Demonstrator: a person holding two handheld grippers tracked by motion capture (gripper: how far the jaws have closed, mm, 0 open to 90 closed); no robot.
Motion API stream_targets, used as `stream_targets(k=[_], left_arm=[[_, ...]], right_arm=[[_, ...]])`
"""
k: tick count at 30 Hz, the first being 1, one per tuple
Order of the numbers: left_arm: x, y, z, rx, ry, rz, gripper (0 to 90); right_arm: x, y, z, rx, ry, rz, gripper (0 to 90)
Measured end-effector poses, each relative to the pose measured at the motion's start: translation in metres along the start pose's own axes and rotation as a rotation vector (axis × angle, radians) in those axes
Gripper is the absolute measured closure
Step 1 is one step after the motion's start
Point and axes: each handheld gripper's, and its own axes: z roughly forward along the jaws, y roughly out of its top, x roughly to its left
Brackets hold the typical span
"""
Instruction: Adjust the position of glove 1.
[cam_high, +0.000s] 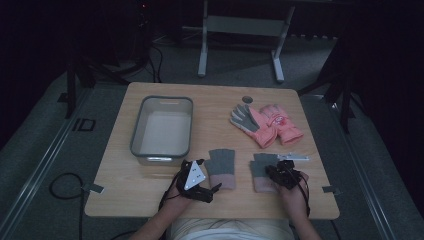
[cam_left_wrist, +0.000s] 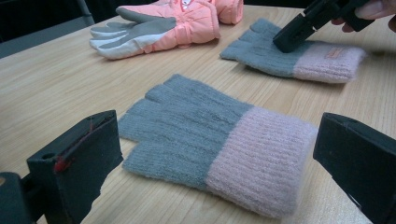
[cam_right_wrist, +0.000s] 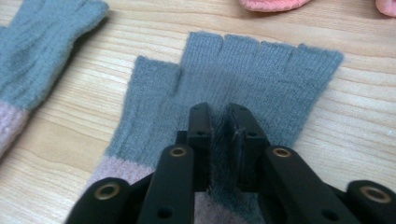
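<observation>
4 gloves lay on the table, none yet in the bin.

Item 1: right knit glove, grey fingers, pink cuff, flat on the wood at my right. My right gripper had its jaws nearly shut, pinching a fold of the grey knit between them near the cuff. The glove was not yet lifted, as far as I could tell; its fingers lay spread on the table.

Item 2: left knit glove, same make, flat and untouched, just ahead of my left gripper. Those jaws stood wide, one on each side of the pink cuff, holding nothing and apart from the wool.

Items 3 and 4: pair of pink padded gloves with grey palms, lying together at the far right of the table, well apart from both grippers.

Item 5: grey bin, far left of the table, nothing seen inside.

Item 6: small white object just beyond my right gripper; too small to tell what it was.

Progress, by my judgement: the work looked barely begun. 1 glove was gripped, 0 were moved. Left to do, if the bin was the goal: lift the pinched glove, close on its partner, carry both across, then the pink pair.
</observation>
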Motion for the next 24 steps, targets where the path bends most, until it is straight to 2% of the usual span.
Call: stream_targets(k=[4,7,10,12,15,16,17,18,21,24], left_arm=[[0.0,0.0,0.0,0.001,-0.001,-0.001,0.4],[0.0,0.0,0.0,0.0,-0.003,-0.004,0.4],[0.0,0.0,0.0,0.0,-0.003,-0.003,0.4],[0.0,0.0,0.0,0.001,-0.004,-0.003,0.4],[0.001,0.0,0.0,0.0,-0.004,-0.003,0.4],[0.001,0.0,0.0,0.0,-0.004,-0.003,0.4],[0.001,0.0,0.0,0.001,-0.004,-0.002,0.4],[0.001,0.0,0.0,0.001,-0.003,-0.001,0.4],[0.0,0.0,0.0,0.002,-0.004,0.0,0.4],[0.0,0.0,0.0,0.001,-0.002,0.001,0.4]], right_arm=[[-0.001,0.0,0.001,0.0,0.004,-0.007,75.9],[-0.001,0.001,0.0,0.003,0.01,-0.029,69.6],[-0.005,0.006,-0.004,-0.001,0.023,-0.089,65.0],[-0.009,0.009,-0.006,-0.004,0.06,-0.132,63.7],[-0.014,0.013,-0.008,0.019,0.094,-0.214,61.0],[-0.014,0.013,-0.008,0.019,0.094,-0.214,61.0],[-0.015,0.014,-0.007,0.034,0.09,-0.235,60.9],[-0.018,0.015,-0.006,0.05,0.115,-0.257,60.3],[-0.02,0.016,-0.005,0.059,0.145,-0.265,59.3],[-0.02,0.015,-0.003,0.063,0.152,-0.274,59.3]])
